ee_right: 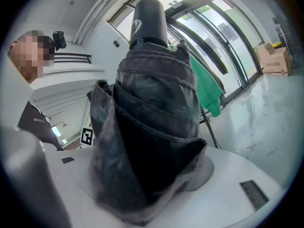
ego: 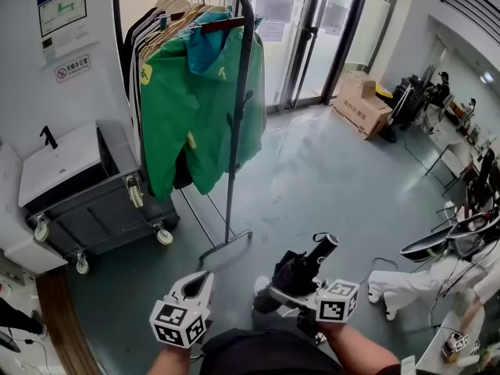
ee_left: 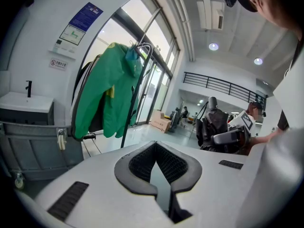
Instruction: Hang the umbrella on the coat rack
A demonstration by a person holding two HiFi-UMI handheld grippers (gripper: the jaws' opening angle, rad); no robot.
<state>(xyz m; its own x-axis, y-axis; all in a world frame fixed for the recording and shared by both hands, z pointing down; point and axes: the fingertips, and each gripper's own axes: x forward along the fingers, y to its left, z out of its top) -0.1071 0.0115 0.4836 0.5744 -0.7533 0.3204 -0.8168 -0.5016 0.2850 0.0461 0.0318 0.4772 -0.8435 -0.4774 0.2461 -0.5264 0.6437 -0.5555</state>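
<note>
The coat rack (ego: 234, 131) stands ahead and to the left, hung with green jackets (ego: 199, 100) and dark garments; it also shows in the left gripper view (ee_left: 135, 87). A folded black umbrella (ego: 297, 273) lies between the jaws of my right gripper (ego: 295, 291), low and right of centre, its handle (ego: 324, 246) pointing towards the rack. In the right gripper view the umbrella (ee_right: 152, 127) fills the frame and hides the jaws of the right gripper (ee_right: 156, 179). My left gripper (ego: 205, 276) is beside it, jaw tips touching (ee_left: 155, 145), holding nothing. The umbrella (ee_left: 213, 125) appears at the right of the left gripper view.
A grey wheeled cart (ego: 94, 209) and a white basin unit (ego: 55, 162) stand left of the rack. Glass doors (ego: 312, 37) and a cardboard box (ego: 361, 104) are at the back. Desks and a person in white (ego: 422, 276) are at the right.
</note>
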